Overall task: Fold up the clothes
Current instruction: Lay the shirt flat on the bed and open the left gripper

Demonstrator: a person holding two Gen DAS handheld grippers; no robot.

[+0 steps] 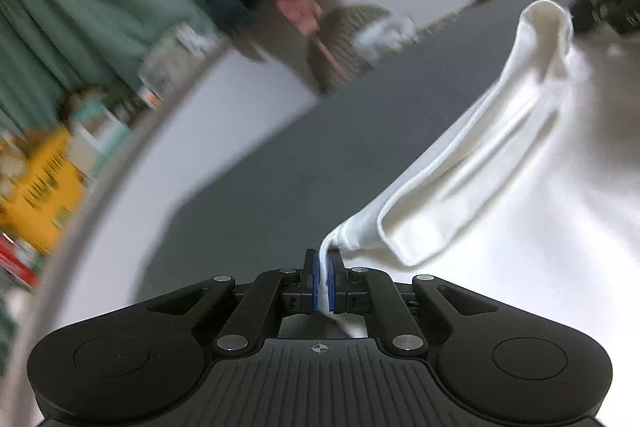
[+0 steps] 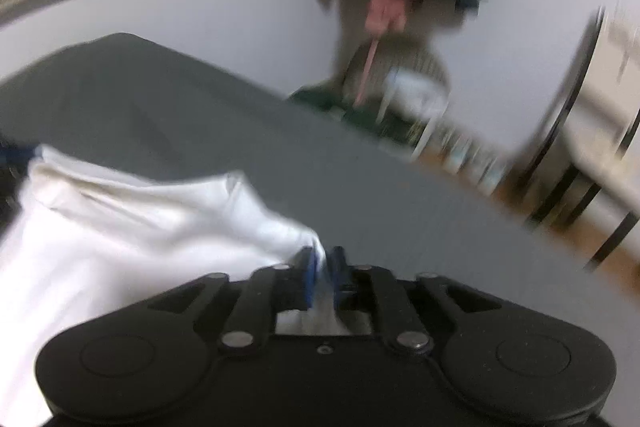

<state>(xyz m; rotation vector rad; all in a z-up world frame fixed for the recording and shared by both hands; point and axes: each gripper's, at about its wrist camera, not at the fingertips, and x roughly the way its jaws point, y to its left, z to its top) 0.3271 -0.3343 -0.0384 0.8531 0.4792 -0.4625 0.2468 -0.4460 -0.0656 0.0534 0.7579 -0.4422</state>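
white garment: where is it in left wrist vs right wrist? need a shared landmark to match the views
Left wrist: the white garment fills the right side, its edge running down into the left gripper.
Right wrist: it fills the lower left, a corner pinched in the right gripper.
Shared landmark: the person's hand in a dark teal sleeve, beyond the grey surface.

Grey tabletop (image 1: 256, 163) w/ white garment (image 1: 500, 187) (partly lifted) on it.
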